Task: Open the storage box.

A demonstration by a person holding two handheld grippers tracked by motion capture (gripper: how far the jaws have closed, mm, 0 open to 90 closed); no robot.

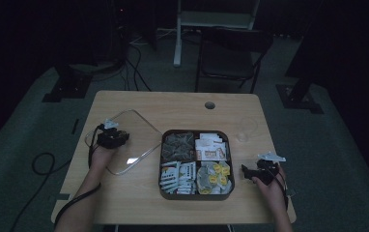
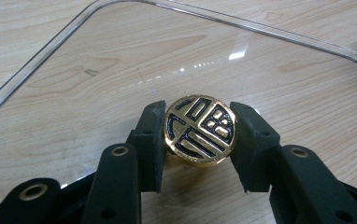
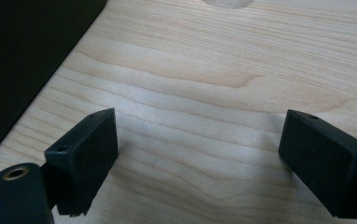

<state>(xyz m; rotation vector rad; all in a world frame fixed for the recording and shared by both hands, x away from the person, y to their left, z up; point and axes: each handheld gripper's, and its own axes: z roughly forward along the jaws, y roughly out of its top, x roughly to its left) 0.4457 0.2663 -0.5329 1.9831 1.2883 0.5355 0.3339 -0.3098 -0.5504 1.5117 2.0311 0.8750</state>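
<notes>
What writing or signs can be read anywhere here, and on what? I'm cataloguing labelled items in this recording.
Gold knob, clamped in the left hand-held gripper over the clear lid: a raised black-and-gold emblem like a stylised character, not readable as a word.
Packets in the divided tray, such as the white and orange ones: printing too small and dim to read.
No other text is legible.

Dim overhead scene, brighter and sharper close-ups.

The high view is dark and grainy, its surroundings nearly black; the pale wooden table [image 1: 139, 104] alone catches light. The left gripper view shows white glare on the clear plastic lid [image 2: 242, 51]. The right gripper view's near black jaws look soft.
</notes>
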